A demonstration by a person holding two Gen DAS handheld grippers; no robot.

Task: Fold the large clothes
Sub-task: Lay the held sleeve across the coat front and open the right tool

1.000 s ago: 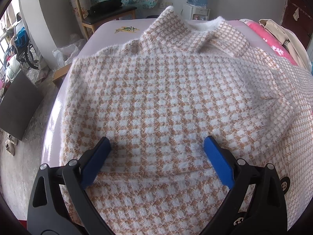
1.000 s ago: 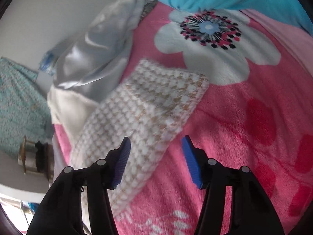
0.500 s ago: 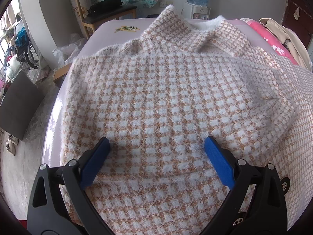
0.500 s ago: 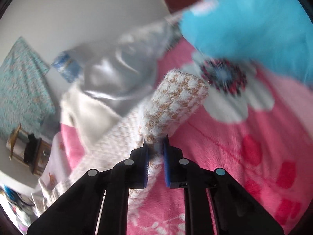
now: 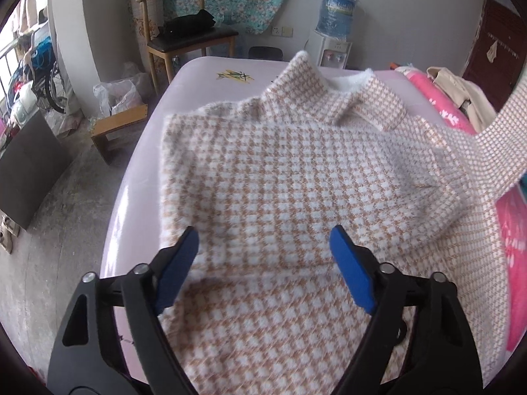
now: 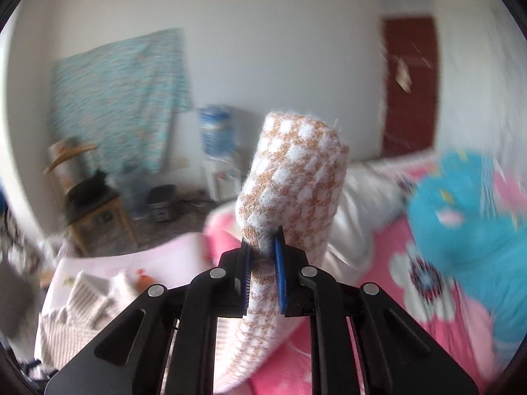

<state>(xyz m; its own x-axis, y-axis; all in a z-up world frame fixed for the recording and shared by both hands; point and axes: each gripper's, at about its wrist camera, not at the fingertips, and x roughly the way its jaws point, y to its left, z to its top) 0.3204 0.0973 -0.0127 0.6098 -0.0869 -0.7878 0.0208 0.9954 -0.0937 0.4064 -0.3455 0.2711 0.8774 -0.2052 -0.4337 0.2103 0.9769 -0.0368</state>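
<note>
Left wrist view: sweater (image 5: 280, 177) spread flat on bed (image 5: 138, 171), fuzzy knit, tan-and-white check, white inside at collar. Collar toward far end of bed, hem toward camera. One fold crease running across lower body. Near-side sleeve lifted off bed at right edge of view, drawn up taut and out of frame. Left hand-held gripper (image 5: 263, 256) above lower body of sweater, jaws spread but just been narrowing, nothing clamped between them; contact with knit not discernible.

Right wrist view, blurred: right hand-held gripper (image 6: 263, 263) pressed together, pinching sleeve (image 6: 293, 177) close to cuff; cuff end standing up past the pads, rest hanging down below.

Count: one sweater, two hand-held grippers, one chair (image 5: 184, 36), one water jug (image 5: 336, 10), one pink blanket (image 6: 428, 302), one blue pillow (image 6: 467, 217), one pale jacket (image 5: 461, 95).

Edges and room: left edge of sweater lying close to left edge of bed, bare pink strip between. Bare sheet beyond collar up to far end. Floor left of bed open near camera, low wooden stool (image 5: 118, 125) and plastic bags farther off. Right side crowded by blanket and jacket.
</note>
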